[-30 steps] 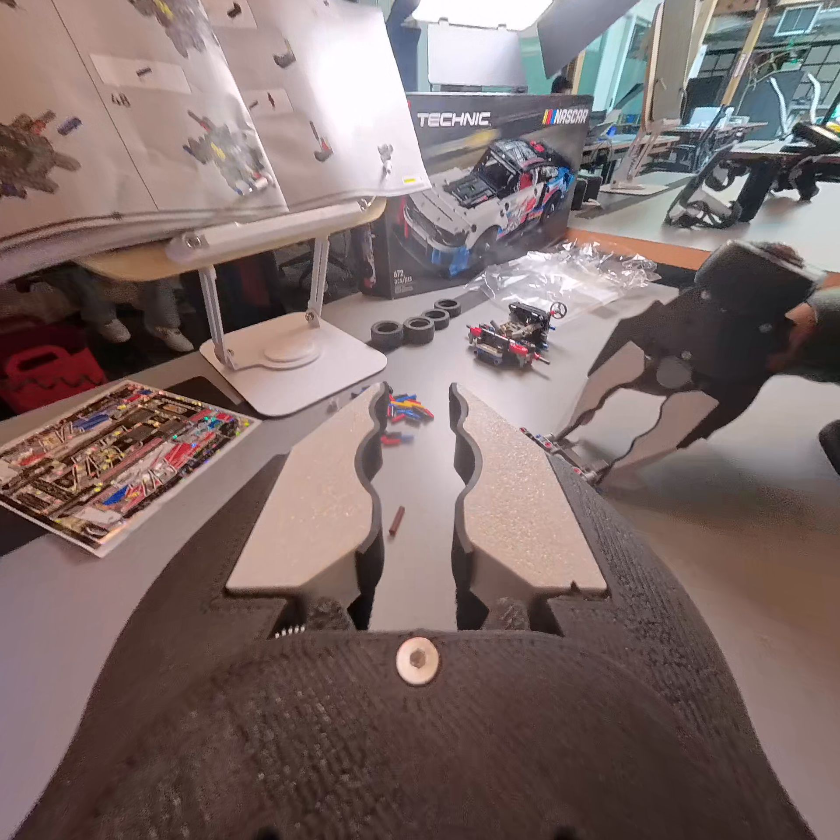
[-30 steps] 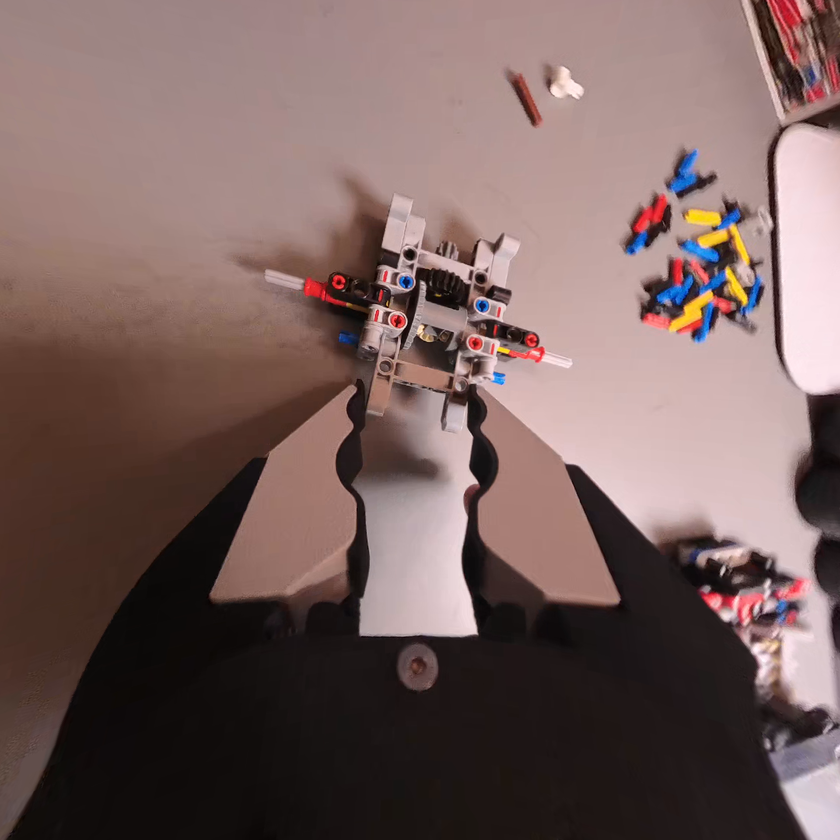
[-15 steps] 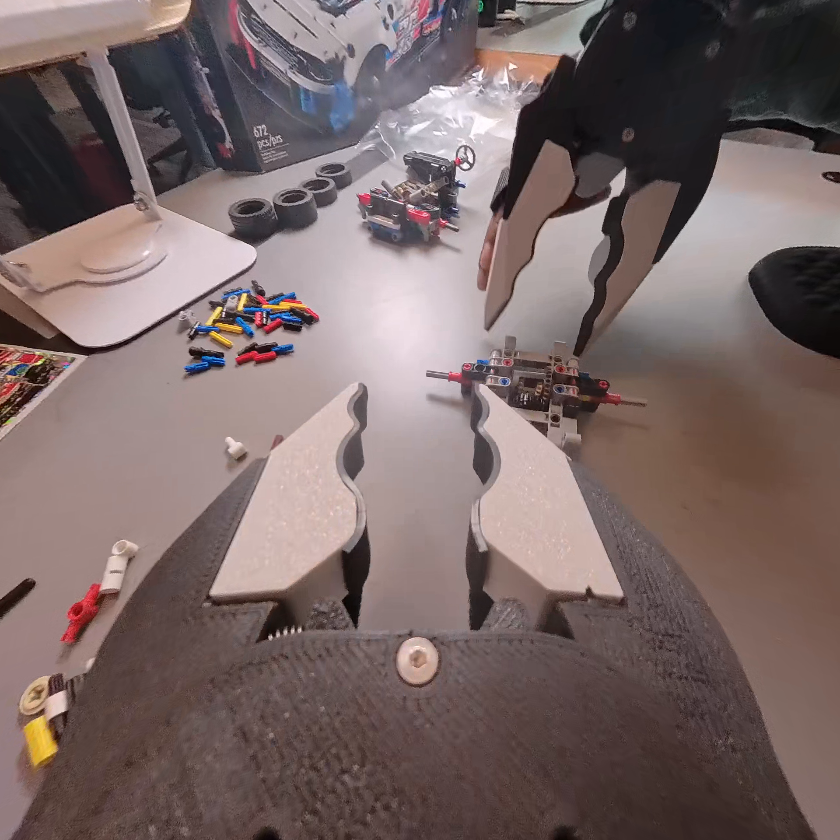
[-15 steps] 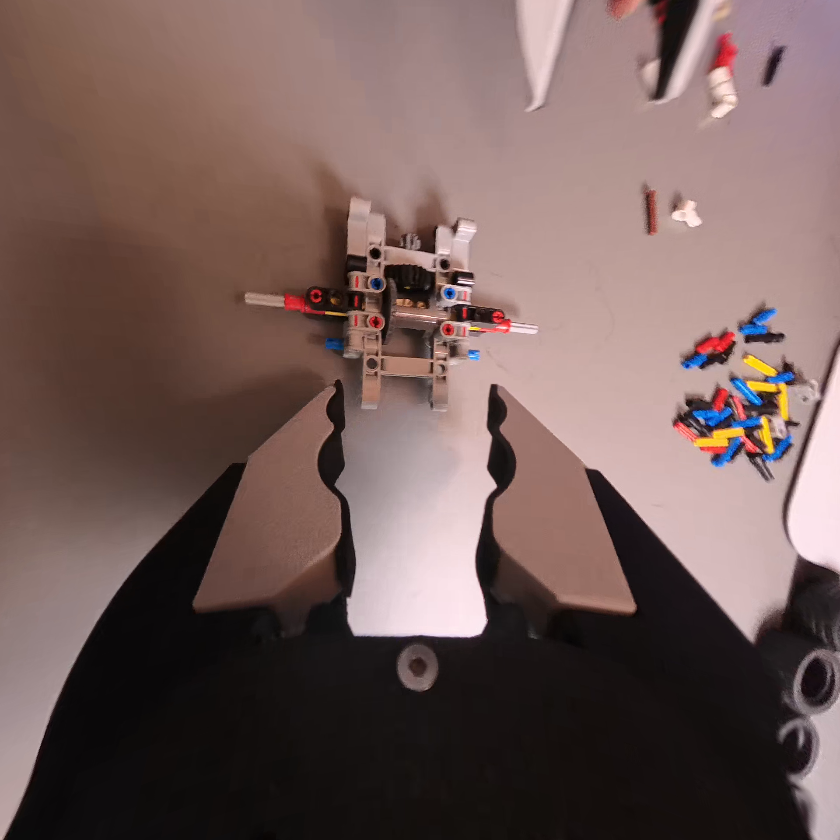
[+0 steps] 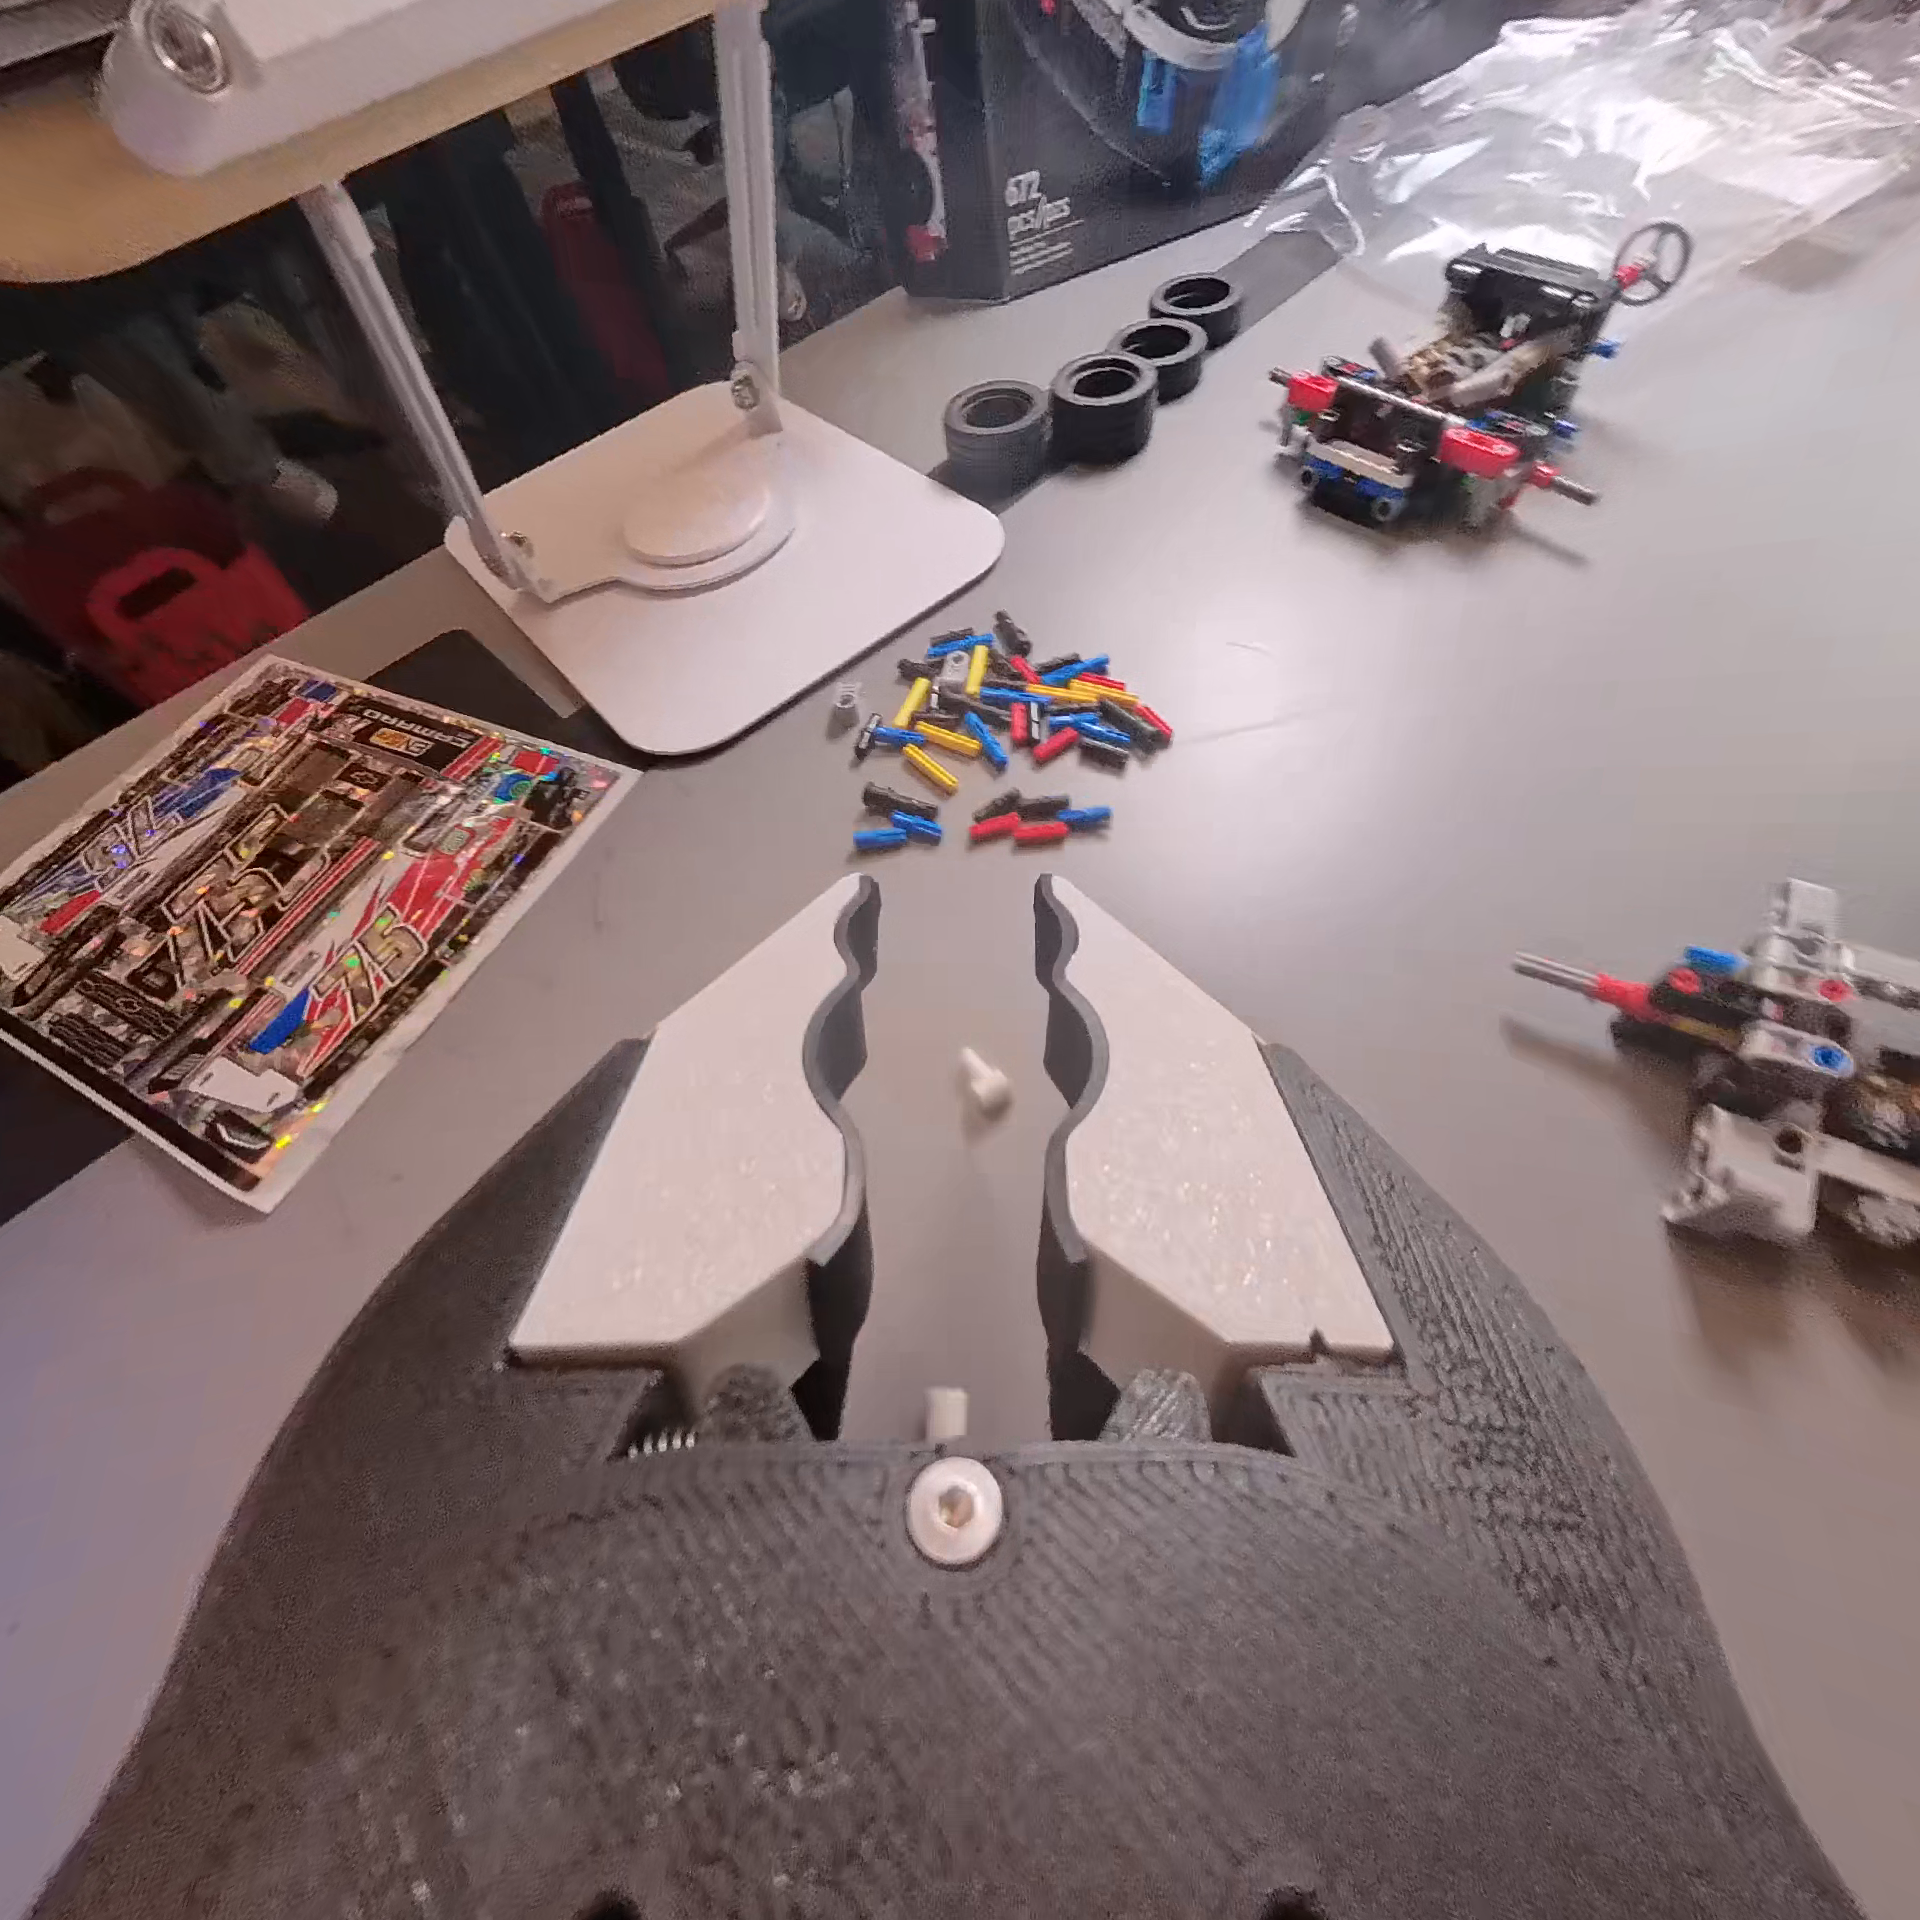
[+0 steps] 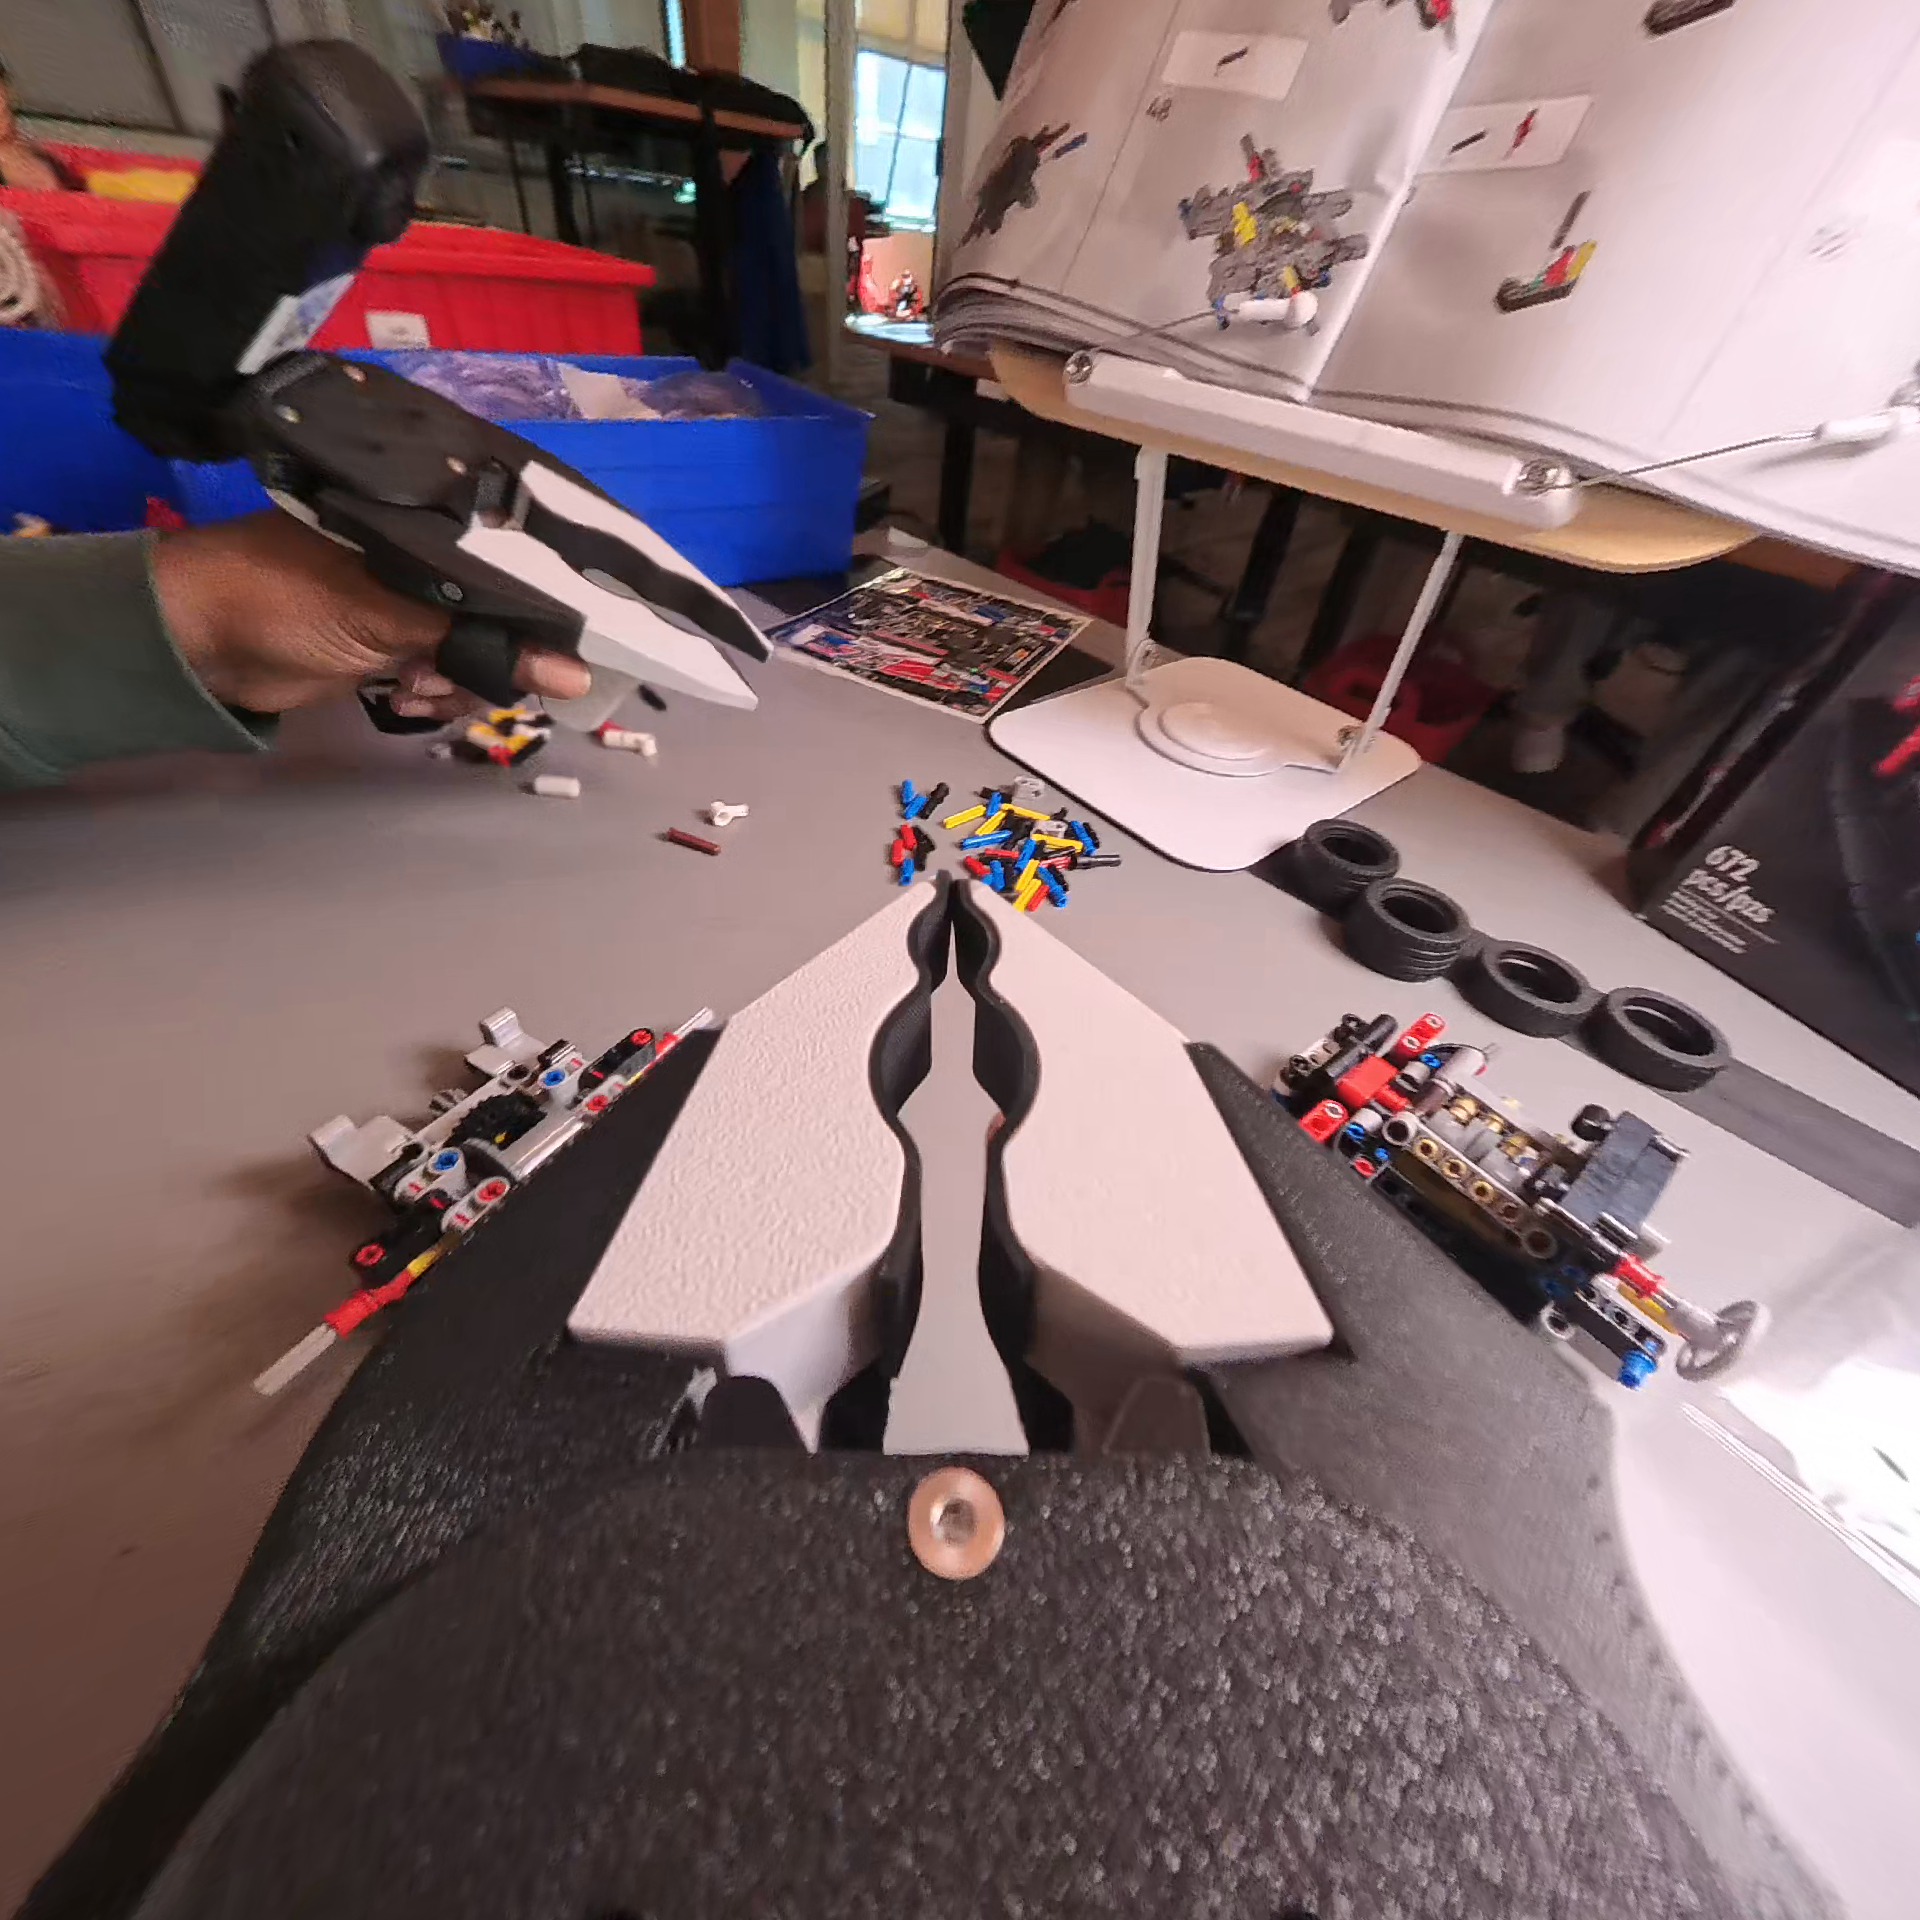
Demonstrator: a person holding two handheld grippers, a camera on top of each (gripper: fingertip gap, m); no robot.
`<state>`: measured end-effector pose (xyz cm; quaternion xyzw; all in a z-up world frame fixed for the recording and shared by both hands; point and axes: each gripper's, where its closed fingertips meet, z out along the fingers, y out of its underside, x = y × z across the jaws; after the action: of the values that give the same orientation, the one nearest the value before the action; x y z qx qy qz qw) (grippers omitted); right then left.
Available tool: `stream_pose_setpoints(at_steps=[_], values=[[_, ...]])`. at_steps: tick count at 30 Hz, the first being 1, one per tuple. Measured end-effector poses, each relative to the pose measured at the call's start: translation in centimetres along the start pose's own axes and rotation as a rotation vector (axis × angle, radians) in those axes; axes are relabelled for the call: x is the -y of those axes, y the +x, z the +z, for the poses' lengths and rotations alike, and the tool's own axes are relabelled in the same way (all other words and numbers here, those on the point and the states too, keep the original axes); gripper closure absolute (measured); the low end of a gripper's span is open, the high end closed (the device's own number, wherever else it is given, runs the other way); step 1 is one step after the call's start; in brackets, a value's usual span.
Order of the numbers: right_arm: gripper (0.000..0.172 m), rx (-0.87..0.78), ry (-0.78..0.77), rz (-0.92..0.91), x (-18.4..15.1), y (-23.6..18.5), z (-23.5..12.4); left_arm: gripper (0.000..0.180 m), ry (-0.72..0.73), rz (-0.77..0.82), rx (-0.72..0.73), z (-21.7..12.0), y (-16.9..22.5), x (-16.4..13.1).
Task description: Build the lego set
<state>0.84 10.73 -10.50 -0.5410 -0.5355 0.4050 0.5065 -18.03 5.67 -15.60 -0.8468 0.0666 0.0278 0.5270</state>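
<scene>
Left gripper (image 5: pixel 951 883) was held open above a white connector (image 5: pixel 984 1081); right gripper (image 6: pixel 951 888) was closed, apparently empty, near coloured pins (image 6: pixel 1008 842).

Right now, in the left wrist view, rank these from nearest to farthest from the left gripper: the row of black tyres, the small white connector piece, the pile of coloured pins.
1. Small white connector piece: on the table between the open fingers of the left gripper, untouched.
2. Pile of coloured pins: just ahead of the fingertips.
3. Row of black tyres: farther back, right of the white stand base.
</scene>
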Motion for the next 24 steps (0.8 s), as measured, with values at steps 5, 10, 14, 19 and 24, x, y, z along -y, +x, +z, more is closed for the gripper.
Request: stream_pose_setpoints(at_steps=[5,10,14,19,24], values=[[0.095,0.031,-0.067,-0.027,-1.8,-1.2,0.7,0.148,-0.019,0.0,0.025,2.8,-2.3,0.6],[0.15,0.045,-0.212,-0.11,-3.7,0.3,4.8,0.147,0.044,-0.032,0.023,3.0,-1.8,1.4],[0.153,0.066,-0.41,-0.166,-5.9,3.1,10.9,0.145,0.071,-0.092,0.023,2.3,-1.2,1.5],[0.156,0.166,-0.655,-0.203,-9.0,4.3,14.9,0.144,0.053,-0.061,0.033,1.6,-0.8,0.8],[0.159,0.204,-0.724,-0.182,-9.8,4.4,16.0,0.144,0.054,-0.064,0.025,1.4,-1.3,0.8]])
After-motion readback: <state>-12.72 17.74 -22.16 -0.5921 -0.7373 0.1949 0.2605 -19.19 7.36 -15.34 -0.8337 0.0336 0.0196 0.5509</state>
